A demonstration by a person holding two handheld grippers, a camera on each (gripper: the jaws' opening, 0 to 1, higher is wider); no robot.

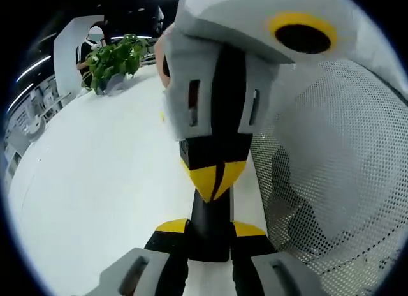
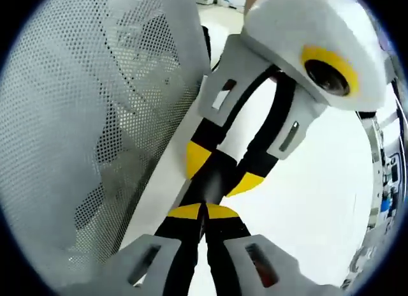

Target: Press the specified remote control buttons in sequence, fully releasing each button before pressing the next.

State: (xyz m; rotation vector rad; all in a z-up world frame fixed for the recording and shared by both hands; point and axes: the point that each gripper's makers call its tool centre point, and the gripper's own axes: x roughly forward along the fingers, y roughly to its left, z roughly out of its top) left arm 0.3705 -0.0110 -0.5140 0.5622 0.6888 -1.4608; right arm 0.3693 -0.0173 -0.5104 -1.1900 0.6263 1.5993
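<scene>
A narrow black remote control [image 1: 209,214] stands between the yellow-tipped jaws of my left gripper [image 1: 210,228], which is shut on its sides. I see it nearly end-on, so its buttons are hidden. My right gripper [image 1: 213,180] comes down from above with its jaws together, and its yellow tips touch the remote's upper part. In the right gripper view my right gripper [image 2: 204,211] meets the remote [image 2: 214,181] held by the left gripper [image 2: 223,170], which reaches in from the upper right.
A grey mesh chair back [image 1: 344,181] [image 2: 89,117] stands close beside both grippers. A white table [image 1: 95,181] spreads to the other side. A green potted plant [image 1: 115,60] sits at its far end, with a person behind it.
</scene>
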